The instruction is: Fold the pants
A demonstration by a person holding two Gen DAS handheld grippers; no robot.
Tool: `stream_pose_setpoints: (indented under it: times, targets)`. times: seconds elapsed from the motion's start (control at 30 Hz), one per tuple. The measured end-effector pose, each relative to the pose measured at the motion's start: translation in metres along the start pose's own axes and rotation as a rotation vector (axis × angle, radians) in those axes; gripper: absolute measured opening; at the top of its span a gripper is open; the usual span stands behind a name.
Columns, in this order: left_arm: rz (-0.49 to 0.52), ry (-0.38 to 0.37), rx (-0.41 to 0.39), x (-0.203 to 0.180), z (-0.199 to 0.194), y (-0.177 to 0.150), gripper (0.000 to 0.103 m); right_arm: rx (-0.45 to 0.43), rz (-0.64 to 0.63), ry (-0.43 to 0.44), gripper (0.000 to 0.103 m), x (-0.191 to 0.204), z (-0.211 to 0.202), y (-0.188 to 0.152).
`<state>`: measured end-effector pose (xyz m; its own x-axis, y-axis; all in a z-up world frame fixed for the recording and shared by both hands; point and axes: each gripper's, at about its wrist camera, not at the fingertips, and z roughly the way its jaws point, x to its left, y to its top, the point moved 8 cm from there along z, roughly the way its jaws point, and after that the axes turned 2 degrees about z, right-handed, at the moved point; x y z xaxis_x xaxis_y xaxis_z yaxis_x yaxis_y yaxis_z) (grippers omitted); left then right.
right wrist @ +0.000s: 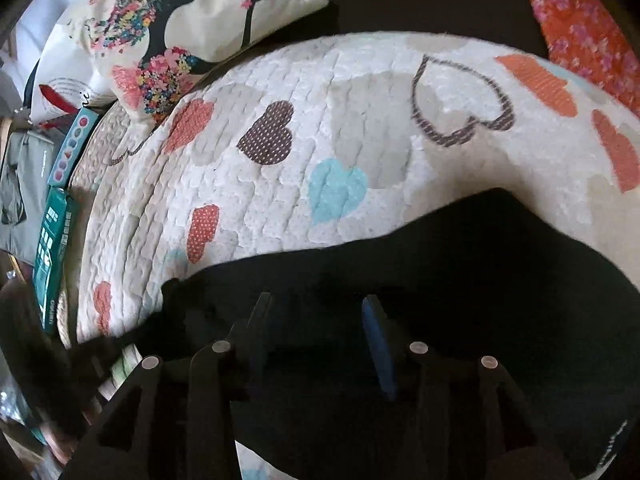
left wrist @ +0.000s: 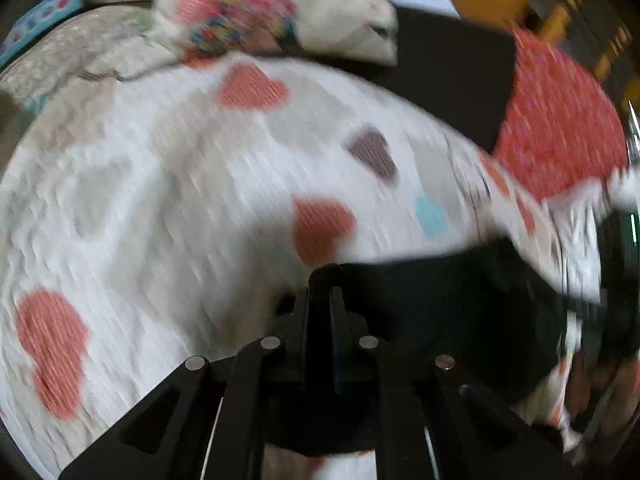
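The black pants (right wrist: pixel 460 280) lie on a white quilt with hearts (right wrist: pixel 320 112) on a bed. In the left wrist view, which is motion-blurred, my left gripper (left wrist: pixel 320 292) has its jaws close together, shut on an edge of the black pants (left wrist: pixel 440 300), which stretch off to the right. In the right wrist view my right gripper (right wrist: pixel 316 304) is open, its fingers (right wrist: pixel 260 312) apart over the black fabric, holding nothing.
A floral cushion (right wrist: pixel 168 28) lies at the head of the bed; it also shows in the left wrist view (left wrist: pixel 248 12). A red patterned cloth (left wrist: pixel 560 128) is at the right. Green boxes (right wrist: pixel 52 248) lie along the bed's left edge.
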<state>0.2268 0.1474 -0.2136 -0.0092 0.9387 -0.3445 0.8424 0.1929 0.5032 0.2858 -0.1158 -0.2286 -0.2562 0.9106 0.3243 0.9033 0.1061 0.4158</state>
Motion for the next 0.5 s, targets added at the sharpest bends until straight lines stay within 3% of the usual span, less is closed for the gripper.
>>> stream_pose_setpoints:
  times: [0.1, 0.2, 0.33, 0.5]
  targets:
    - [-0.08, -0.039, 0.045, 0.017, 0.013, 0.011, 0.011, -0.021, 0.032, -0.017, 0.05, -0.019, -0.013, 0.0]
    - [-0.114, 0.057, 0.061, 0.038, 0.017, 0.003, 0.011, -0.057, 0.102, -0.031, 0.05, -0.049, -0.034, -0.005]
    - [-0.155, 0.046, 0.072, 0.048, 0.009, -0.017, 0.013, -0.122, 0.248, -0.059, 0.054, -0.112, -0.074, -0.026]
    - [-0.118, 0.044, 0.079, 0.027, 0.003, -0.039, 0.015, -0.21, 0.43, -0.234, 0.058, -0.215, -0.135, -0.082]
